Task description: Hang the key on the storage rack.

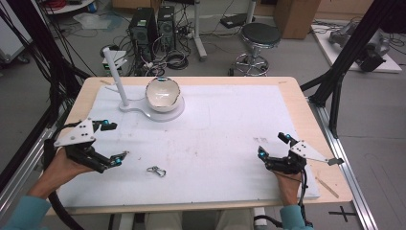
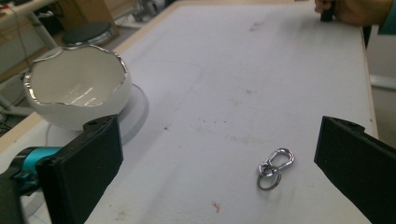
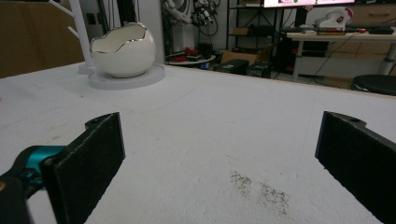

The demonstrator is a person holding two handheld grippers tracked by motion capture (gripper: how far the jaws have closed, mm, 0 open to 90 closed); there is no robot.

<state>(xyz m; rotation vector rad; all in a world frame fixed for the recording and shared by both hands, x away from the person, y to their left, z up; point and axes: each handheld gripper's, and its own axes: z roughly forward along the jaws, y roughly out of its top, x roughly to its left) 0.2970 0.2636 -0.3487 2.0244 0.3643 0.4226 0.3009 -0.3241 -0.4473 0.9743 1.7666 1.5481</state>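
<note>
2 grippers rest wide apart on a white table mat [image 1: 215,139].
The left gripper [image 1: 113,143] gapes empty beside the small silver metal clip with ring [image 1: 156,170]; white eggshell-shaped bowl [image 1: 163,94] behind; right gripper [image 1: 274,145] gapes empty.

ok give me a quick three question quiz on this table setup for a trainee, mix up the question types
1. True or false: the metal clip lies inside the white bowl.
2. Which gripper is nearer the clip?
A. left gripper
B. right gripper
C. both equally near
3. Fill the gap: the bowl stands on a round white ____ that also carries an upright post.

Key
1. False: it lies on the white mat, apart from the bowl.
2. A: the clip sits just ahead of its open jaws.
3. base.
</note>
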